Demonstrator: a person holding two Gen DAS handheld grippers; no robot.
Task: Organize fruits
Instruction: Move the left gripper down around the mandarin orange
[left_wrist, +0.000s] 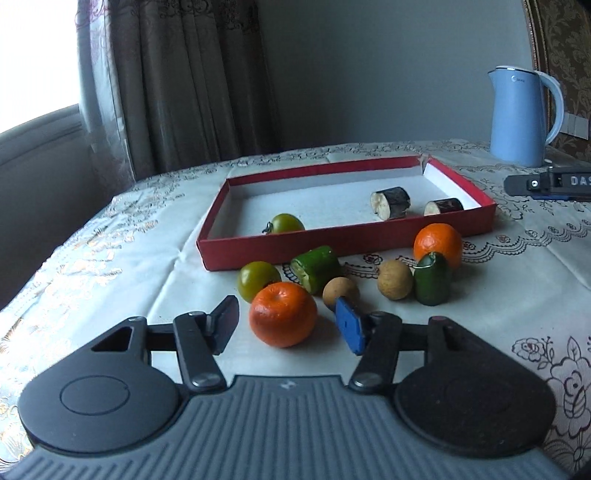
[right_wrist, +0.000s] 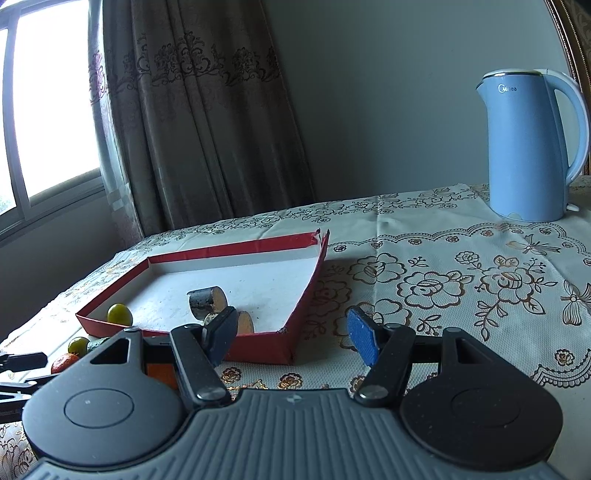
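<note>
A shallow red box (left_wrist: 258, 247) with a white floor holds a green tomato (left_wrist: 286, 223) and two dark cut pieces (left_wrist: 391, 203). In front of it on the cloth lie an orange (left_wrist: 282, 319), a green tomato (left_wrist: 258, 280), a green cut piece (left_wrist: 316, 269), two brown round fruits (left_wrist: 340, 291), another green piece (left_wrist: 432, 282) and a second orange (left_wrist: 437, 245). My left gripper (left_wrist: 288, 325) is open, its fingers on either side of the near orange. My right gripper (right_wrist: 295, 338) is open and empty at the red box's (right_wrist: 306, 291) near right corner.
A blue electric kettle (left_wrist: 517, 114) stands at the back right of the table; it also shows in the right wrist view (right_wrist: 528, 147). The right gripper's body (left_wrist: 546, 182) shows at the right edge. A curtain and window are at the left. The table edge runs along the left.
</note>
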